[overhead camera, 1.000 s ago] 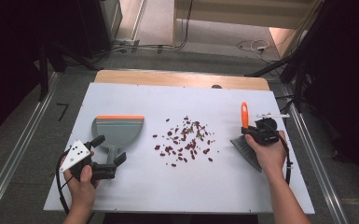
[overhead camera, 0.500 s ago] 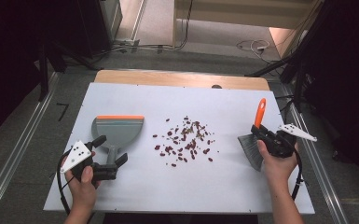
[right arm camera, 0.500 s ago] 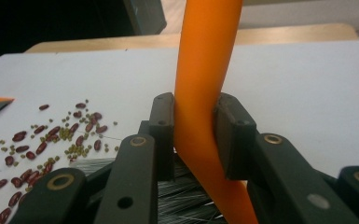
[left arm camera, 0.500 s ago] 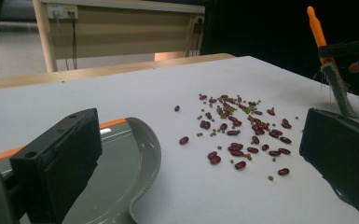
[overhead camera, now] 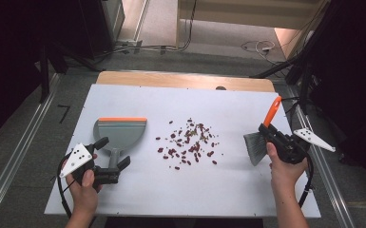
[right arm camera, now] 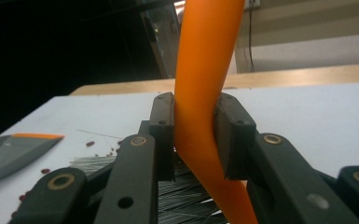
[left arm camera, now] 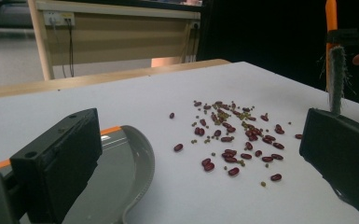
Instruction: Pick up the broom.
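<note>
On the table (overhead camera: 138, 209), the dustpan (overhead camera: 121, 130) lies toward the left edge, its handle pointing at the near edge (the left gripper (overhead camera: 109, 161) straddles that handle). The scattered beans (overhead camera: 188, 142) lie mid-table, right of the dustpan. The brush (overhead camera: 261, 137) stands by the right edge, held in the right gripper (overhead camera: 278, 142).
</note>
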